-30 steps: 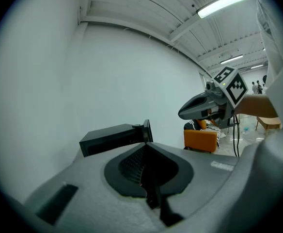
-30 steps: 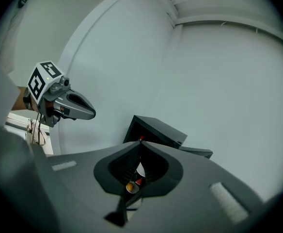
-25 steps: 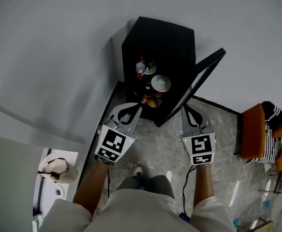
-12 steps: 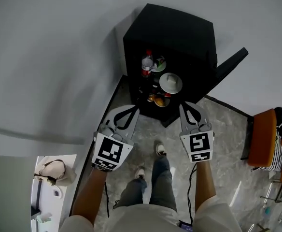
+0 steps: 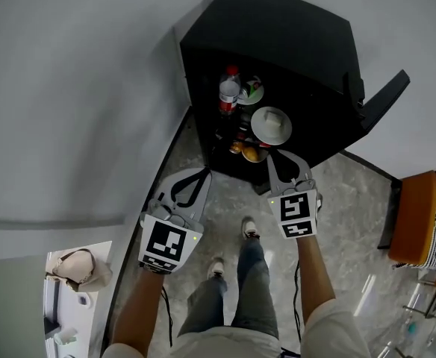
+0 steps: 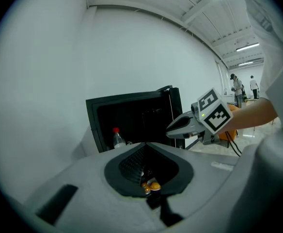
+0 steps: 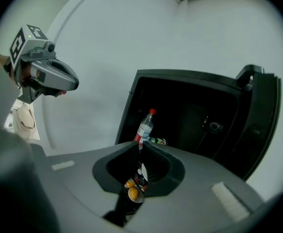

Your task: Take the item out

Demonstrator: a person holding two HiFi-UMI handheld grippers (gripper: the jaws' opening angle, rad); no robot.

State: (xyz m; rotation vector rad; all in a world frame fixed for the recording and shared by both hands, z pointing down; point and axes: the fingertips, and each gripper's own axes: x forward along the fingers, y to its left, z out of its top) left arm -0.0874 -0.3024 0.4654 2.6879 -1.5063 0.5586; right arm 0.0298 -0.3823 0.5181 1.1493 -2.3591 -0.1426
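Note:
A black cabinet (image 5: 278,28) stands against the wall with its door (image 5: 382,99) swung open to the right. Inside I see a clear bottle (image 5: 229,92) with a red cap, a green item (image 5: 252,90), a white bowl (image 5: 271,124) and orange fruits (image 5: 251,154) lower down. My right gripper (image 5: 284,156) hangs just in front of the fruits; its jaws have just been opening, stand slightly apart and hold nothing. My left gripper (image 5: 203,174) is shut and empty, lower left of the opening. In the right gripper view the bottle (image 7: 145,126) shows above the jaw tips.
An orange chair (image 5: 416,215) stands at the right on the grey stone floor. A bag (image 5: 76,267) lies on a white surface at the lower left. The person's shoes (image 5: 249,228) are close in front of the cabinet. Distant people (image 6: 238,89) stand far back.
The person has stepped toward the cabinet and it now looks larger. Both grippers have come down and forward, the right one up to the open front, the left one staying lower.

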